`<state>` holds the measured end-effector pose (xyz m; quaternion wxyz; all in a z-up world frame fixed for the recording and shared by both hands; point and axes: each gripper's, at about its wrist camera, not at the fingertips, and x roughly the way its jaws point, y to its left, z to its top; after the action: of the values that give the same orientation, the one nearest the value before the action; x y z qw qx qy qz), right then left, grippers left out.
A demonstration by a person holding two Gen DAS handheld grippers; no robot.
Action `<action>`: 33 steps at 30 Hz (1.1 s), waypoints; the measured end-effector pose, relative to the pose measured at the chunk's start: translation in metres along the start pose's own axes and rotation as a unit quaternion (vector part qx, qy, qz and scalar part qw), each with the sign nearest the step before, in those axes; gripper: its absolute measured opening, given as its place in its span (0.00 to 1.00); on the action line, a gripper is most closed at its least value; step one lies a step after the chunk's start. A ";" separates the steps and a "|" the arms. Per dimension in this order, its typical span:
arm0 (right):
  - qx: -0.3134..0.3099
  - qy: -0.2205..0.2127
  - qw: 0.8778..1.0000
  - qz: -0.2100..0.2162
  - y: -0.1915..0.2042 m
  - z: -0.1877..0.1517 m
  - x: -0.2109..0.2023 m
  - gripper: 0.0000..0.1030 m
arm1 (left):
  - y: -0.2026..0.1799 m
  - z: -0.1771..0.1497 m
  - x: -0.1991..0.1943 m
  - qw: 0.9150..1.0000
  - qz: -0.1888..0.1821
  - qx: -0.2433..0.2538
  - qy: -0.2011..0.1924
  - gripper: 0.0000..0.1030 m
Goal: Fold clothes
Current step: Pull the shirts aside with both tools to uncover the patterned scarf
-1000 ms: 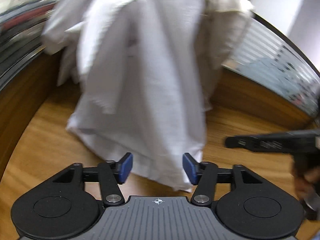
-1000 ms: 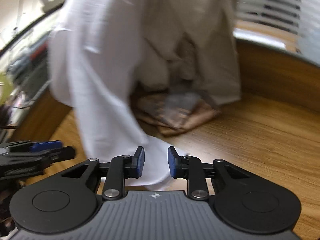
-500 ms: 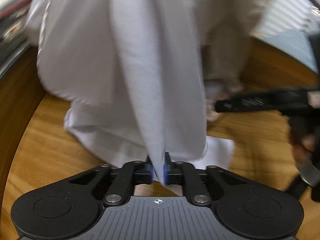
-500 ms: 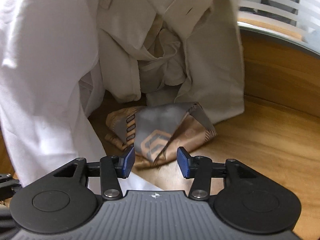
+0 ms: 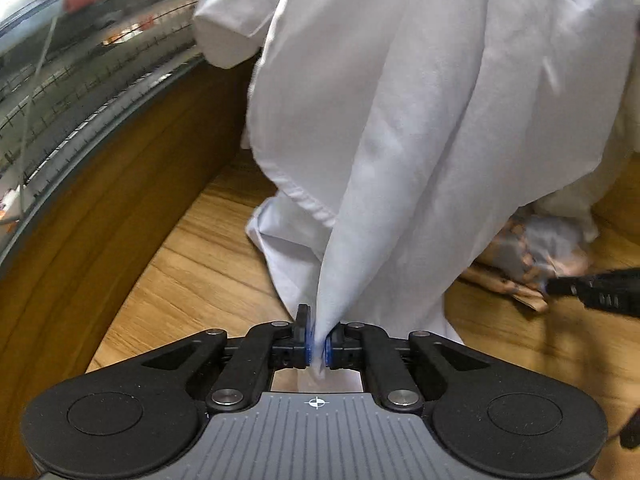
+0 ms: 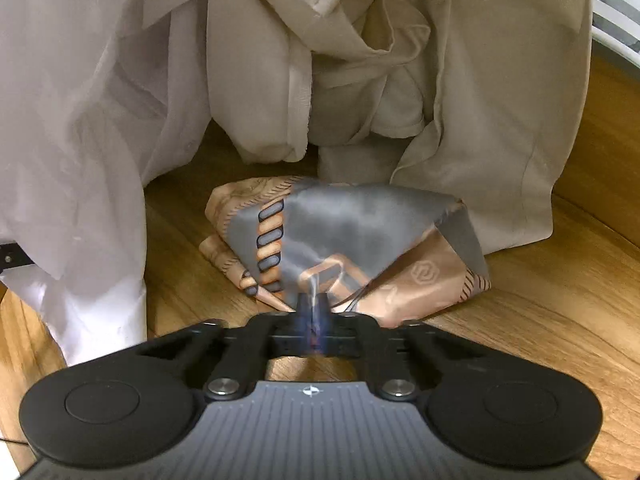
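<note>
A large white garment (image 5: 400, 140) hangs down onto the wooden table (image 5: 192, 280). My left gripper (image 5: 318, 344) is shut on a pulled-up fold of it, with cloth pinched between the blue pads. A grey and tan patterned scarf (image 6: 360, 232) lies crumpled on the table below a hanging beige garment (image 6: 460, 100). My right gripper (image 6: 314, 312) is shut on a small raised fold at the scarf's near edge. In the left wrist view the right gripper's black finger (image 5: 592, 292) shows at the right, by the scarf (image 5: 532, 248). The white garment (image 6: 80, 120) fills the left of the right wrist view.
A raised wooden rim (image 5: 100, 200) runs along the table's left and far sides, with glass panels (image 5: 80, 60) beyond it. Bare wood (image 6: 540, 300) lies right of the scarf. The garments' tops are out of frame.
Both grippers have come down and closer to the cloth. The left one shut on the white garment half a second ago and still holds it. The right one, open then, has shut on the scarf.
</note>
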<state>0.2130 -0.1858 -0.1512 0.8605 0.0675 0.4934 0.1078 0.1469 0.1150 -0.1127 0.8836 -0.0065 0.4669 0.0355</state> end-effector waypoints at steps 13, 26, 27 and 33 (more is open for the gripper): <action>0.055 -0.025 0.998 0.003 -0.035 -0.073 -0.138 0.01 | -0.048 -0.036 -0.053 0.992 -0.105 0.071 -0.008 0.43; 0.094 -0.017 0.995 -0.021 -0.090 -0.176 -0.268 0.01 | -0.149 -0.098 -0.114 0.965 -0.201 0.170 0.004 0.48; 0.091 -0.019 0.996 -0.015 -0.091 -0.175 -0.271 0.01 | -0.155 -0.102 -0.118 0.964 -0.203 0.172 0.007 0.48; 0.060 -0.035 0.998 -0.005 -0.098 -0.150 -0.264 0.02 | -0.190 -0.120 -0.128 0.964 -0.199 0.176 0.014 0.48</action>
<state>-0.0347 -0.3459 -0.0282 0.8723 0.1197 0.4687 0.0711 -0.0109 -0.0869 -0.0788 0.8534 0.0559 0.4674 -0.2240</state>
